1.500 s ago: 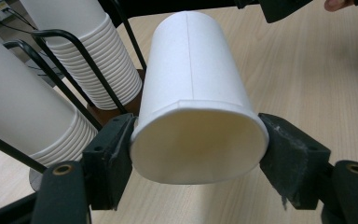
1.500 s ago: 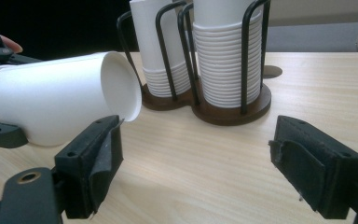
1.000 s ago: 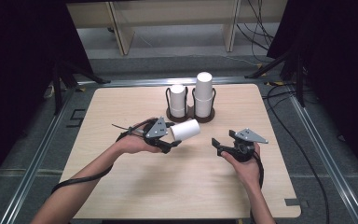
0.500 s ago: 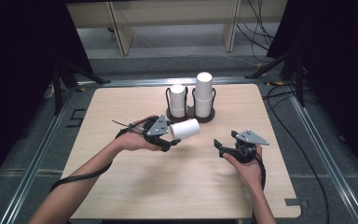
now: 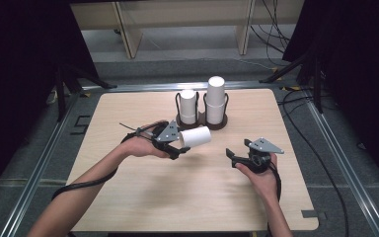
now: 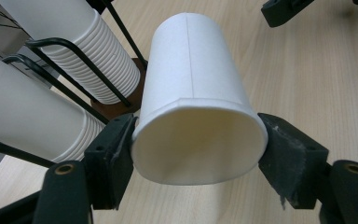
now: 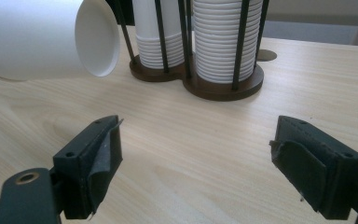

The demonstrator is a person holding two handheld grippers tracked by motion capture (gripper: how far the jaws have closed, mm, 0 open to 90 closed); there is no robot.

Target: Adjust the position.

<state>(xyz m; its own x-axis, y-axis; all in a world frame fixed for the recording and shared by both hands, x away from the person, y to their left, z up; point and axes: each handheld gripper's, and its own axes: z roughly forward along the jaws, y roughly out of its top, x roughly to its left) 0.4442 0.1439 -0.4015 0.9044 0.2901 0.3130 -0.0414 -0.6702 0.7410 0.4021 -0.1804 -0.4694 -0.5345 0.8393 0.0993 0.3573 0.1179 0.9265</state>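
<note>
Grey floor (image 5: 39,163), dark curtains (image 5: 19,54)

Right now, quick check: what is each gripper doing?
Left gripper: shut on the white paper cup, held sideways near its rim.
Right gripper: open, empty, above the light wooden table.

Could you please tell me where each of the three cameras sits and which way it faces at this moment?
High view: fixed above the person's side, looking forward and down on the table; both forearms, left gripper and right gripper show.
Left gripper view: rides the left gripper, looking along its jaws, which clamp a paper cup near its rim.
Right gripper view: rides the right gripper, jaws apart, facing the cup holder.
All three share the held cup and the holder's two cup stacks.
</note>
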